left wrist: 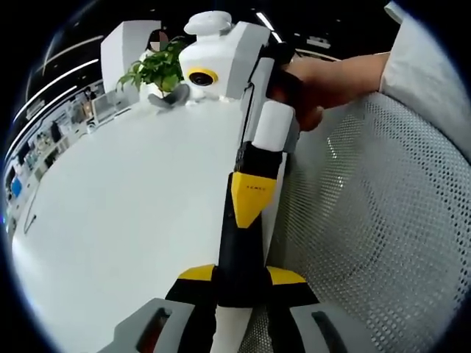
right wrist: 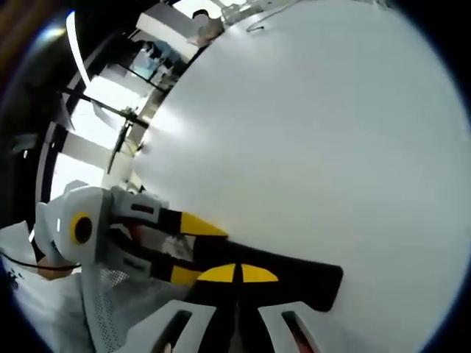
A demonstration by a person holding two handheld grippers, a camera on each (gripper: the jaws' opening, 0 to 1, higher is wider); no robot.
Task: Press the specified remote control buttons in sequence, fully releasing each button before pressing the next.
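Table [left wrist: 132, 220], white and bare, with a plant [left wrist: 158, 70] at its far edge and shelves [left wrist: 44, 140] beyond. In the left gripper view the left gripper [left wrist: 241, 276] stands released, its yellow tips apart on either side of the black fingers of the right gripper [left wrist: 246, 220], which crosses in front and blocks the middle of the table. A hand [left wrist: 331, 81] holds that gripper; a mesh chair back [left wrist: 383, 220] fills the near side.

The right gripper view adds the right gripper's [right wrist: 237, 273] own yellow tips meeting, clenched on nothing visible, and the left gripper [right wrist: 221, 250] entering with parted fingers. Where the remote lies cannot be told.
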